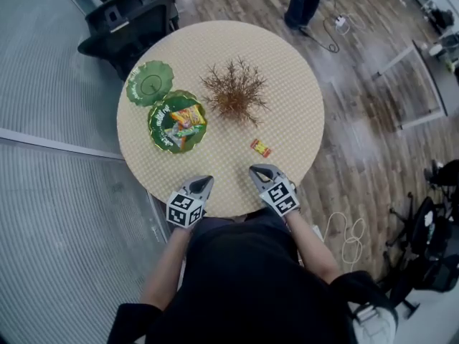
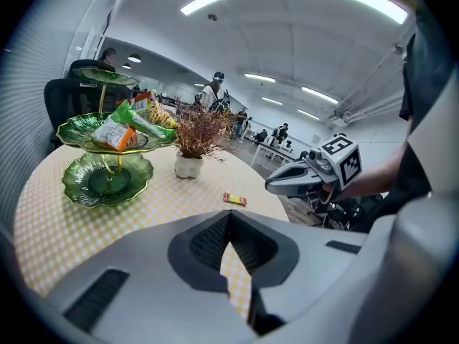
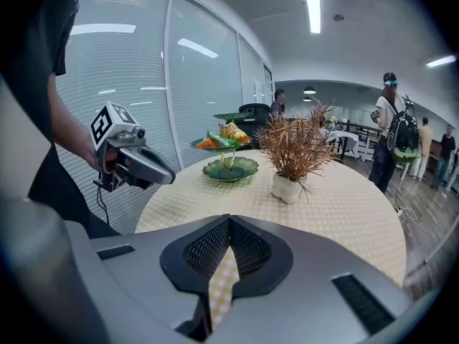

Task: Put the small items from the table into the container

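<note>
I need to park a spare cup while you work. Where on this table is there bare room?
The right side of the table, past the dried plant and the candy, is bare. So is the near middle, between the tiered stand and the candy. The left is crowded: the stand sits close to the edge.
</note>
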Tool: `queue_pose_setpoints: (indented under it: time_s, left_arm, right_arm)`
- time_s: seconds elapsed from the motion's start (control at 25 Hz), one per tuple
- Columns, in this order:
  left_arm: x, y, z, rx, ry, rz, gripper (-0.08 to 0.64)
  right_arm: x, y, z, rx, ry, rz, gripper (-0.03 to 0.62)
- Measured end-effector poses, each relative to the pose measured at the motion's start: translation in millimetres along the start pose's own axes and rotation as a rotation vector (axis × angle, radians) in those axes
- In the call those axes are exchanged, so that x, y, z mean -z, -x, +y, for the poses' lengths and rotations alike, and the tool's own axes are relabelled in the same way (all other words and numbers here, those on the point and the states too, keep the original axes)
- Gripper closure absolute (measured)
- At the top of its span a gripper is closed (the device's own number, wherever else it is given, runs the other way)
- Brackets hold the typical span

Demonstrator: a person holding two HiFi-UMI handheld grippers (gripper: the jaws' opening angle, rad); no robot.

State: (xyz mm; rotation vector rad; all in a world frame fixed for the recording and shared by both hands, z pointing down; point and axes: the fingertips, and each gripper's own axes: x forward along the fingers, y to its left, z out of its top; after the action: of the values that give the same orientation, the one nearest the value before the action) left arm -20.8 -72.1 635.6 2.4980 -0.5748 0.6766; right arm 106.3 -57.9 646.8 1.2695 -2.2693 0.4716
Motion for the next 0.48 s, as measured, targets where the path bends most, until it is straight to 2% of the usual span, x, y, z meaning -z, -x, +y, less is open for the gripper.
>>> queue_pose_setpoints:
  time_s: [0.28,0.48]
  left_arm:
    - [2.5,-9.1,-17.3,-0.055,0.026,-0.013,0.558]
    - [-1.6,-11.8,-24.4,-0.105,0.043,-0.039,0.557]
  right_arm:
    - [17.3,7.2,-11.3,-0.057,0.021,0.011,0.566]
    - [9.3,3.1,-3.4,-0.155,0.066,-0.009,0.566]
